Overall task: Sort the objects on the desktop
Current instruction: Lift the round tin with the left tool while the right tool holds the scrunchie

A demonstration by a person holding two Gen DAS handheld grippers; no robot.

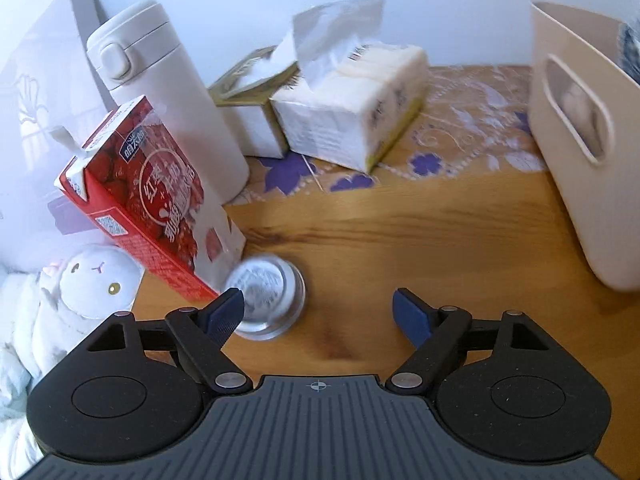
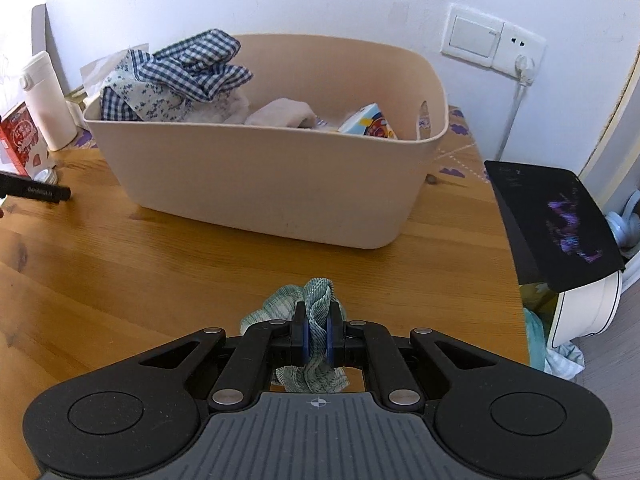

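Note:
In the left wrist view my left gripper (image 1: 318,308) hangs open over the wooden table (image 1: 400,232), nothing between its blue pads. A small round jar with a silver lid (image 1: 264,300) stands just by the left finger (image 1: 224,314), touching a tilted red carton (image 1: 152,200). In the right wrist view my right gripper (image 2: 316,334) is shut on a crumpled green-and-white cloth (image 2: 318,304), low above the table (image 2: 160,272). The beige basket (image 2: 280,184) stands beyond it, holding checked cloths (image 2: 192,68), a sock and a small colourful box (image 2: 368,122).
A white flask (image 1: 168,92), a tissue pack (image 1: 352,112), a small box (image 1: 252,120) and a white plush toy (image 1: 96,280) crowd the left. The basket's end wall (image 1: 580,184) stands right. A black panel (image 2: 552,220) sits past the table's right edge. A black bar (image 2: 36,192) juts in at left.

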